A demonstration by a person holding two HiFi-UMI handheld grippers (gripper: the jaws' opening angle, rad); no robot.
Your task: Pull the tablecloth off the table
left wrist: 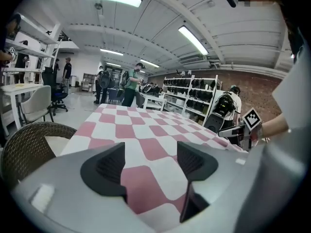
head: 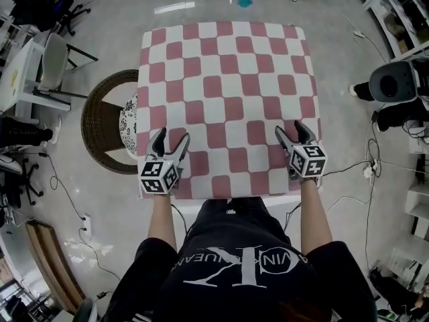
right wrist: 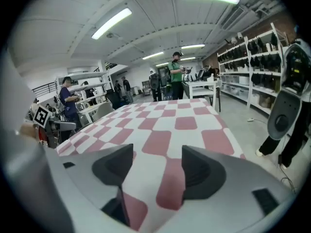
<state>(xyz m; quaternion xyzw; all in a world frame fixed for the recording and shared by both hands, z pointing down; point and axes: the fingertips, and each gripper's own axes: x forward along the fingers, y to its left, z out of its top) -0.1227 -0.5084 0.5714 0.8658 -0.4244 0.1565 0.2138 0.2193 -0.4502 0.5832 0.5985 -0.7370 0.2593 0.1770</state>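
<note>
The tablecloth (head: pixel 228 99) is seen spread flat over the whole tabletop, pink-and-white checks, edges draped a little down each side, no creases to speak of. Nothing is stood on it, so no load has to be dragged along. It's judged to be thin woven fabric: light, soft, limp, prob. low-friction enough to slide once tugged, and not fragile, though it will bunch rather than move as a sheet if only one corner is taken. The left gripper (head: pixel 171 138) is held over the near-left part of the cloth and the right gripper (head: pixel 291 129) over the near-right part, both close to the edge nearest the person. Both pairs of jaws are set well apart, with checked cloth showing between them in the left and right gripper views, but nothing is pinched yet; whether the tips rest on the fabric can't be told. Best hold, by estimate: the near hem, a fold gathered at each side, so the pull is kept even. A round wicker chair (head: pixel 100 123) is tucked at the left side, a poss. snag for the overhang. The floor is smooth and grey.
</note>
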